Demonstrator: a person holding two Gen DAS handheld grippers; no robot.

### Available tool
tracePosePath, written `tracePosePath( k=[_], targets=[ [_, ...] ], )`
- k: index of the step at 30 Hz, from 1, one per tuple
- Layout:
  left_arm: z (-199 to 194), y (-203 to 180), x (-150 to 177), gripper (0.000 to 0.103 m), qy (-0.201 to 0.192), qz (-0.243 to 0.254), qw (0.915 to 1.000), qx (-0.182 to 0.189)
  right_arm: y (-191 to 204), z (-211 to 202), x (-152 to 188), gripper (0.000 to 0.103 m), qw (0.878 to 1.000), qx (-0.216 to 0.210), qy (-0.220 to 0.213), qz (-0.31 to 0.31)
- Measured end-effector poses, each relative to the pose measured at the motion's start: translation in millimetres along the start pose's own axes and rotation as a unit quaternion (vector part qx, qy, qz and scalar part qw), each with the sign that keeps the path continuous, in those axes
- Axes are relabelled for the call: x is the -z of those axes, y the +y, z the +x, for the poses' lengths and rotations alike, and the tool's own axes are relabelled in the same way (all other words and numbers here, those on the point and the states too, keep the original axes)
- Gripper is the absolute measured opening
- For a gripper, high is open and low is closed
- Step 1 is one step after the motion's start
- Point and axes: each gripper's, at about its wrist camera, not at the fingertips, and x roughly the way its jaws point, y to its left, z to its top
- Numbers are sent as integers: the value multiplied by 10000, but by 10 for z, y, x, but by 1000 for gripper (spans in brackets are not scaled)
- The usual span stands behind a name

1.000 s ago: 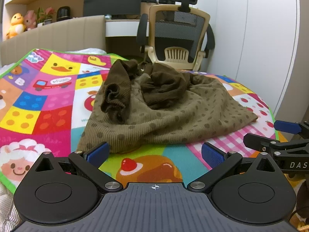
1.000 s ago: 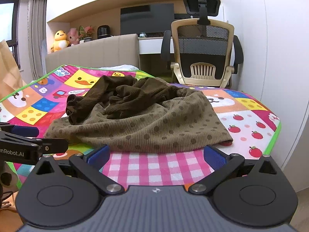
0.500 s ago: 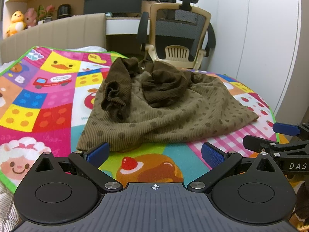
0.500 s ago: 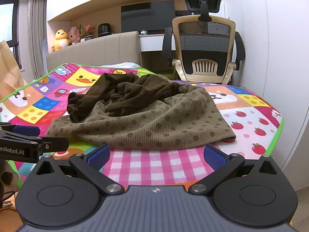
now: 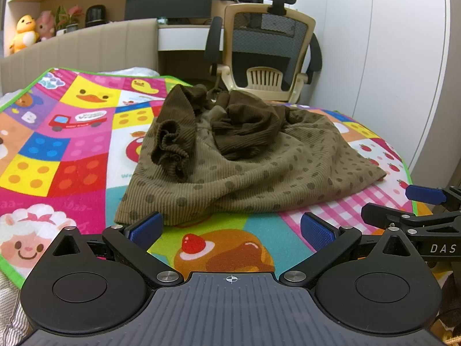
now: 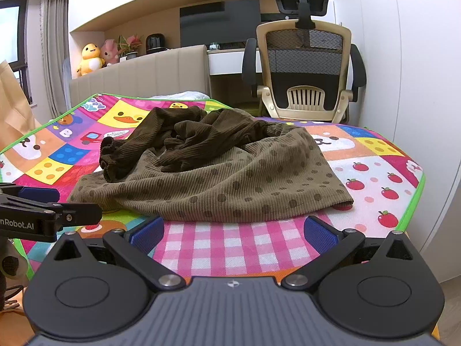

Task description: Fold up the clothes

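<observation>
A crumpled olive-brown corduroy garment point(image 5: 247, 161) with dark dots lies on a colourful play mat point(image 5: 57, 144); darker brown sleeves are bunched on top of it. It also shows in the right wrist view point(image 6: 230, 173). My left gripper point(image 5: 230, 229) is open and empty, just short of the garment's near hem, its left pad close to the hem's left corner. My right gripper point(image 6: 233, 232) is open and empty, just before the hem's right part. Each gripper shows at the edge of the other's view.
The mat point(image 6: 374, 167) covers a bed with a beige headboard point(image 6: 144, 77). An office chair point(image 6: 302, 66) and a desk with a monitor stand behind. A white wall runs along the right. A brown paper bag point(image 6: 11, 103) stands at the left.
Both grippers have moved forward a little toward the garment's near hem. Both stay open. The garment has not moved.
</observation>
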Motion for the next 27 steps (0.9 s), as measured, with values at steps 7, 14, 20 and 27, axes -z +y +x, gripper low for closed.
tracePosePath(
  k=[7,14,20,27],
  targets=[
    [8,-1,2,103,21,4,10000,4,-9,10,4,103,10000,-1,14,24],
    [10,-4,5,103,27,15,10000,6,-1,11,8,103,10000,-11,30,12],
    [20,-9,13,103,53,16,10000,10,0,33,12,103,10000,-18,80,0],
    [91,68,-140,103,44,-19,9999,123,-87,310,-278,103,9987,-326,357,-164]
  ],
)
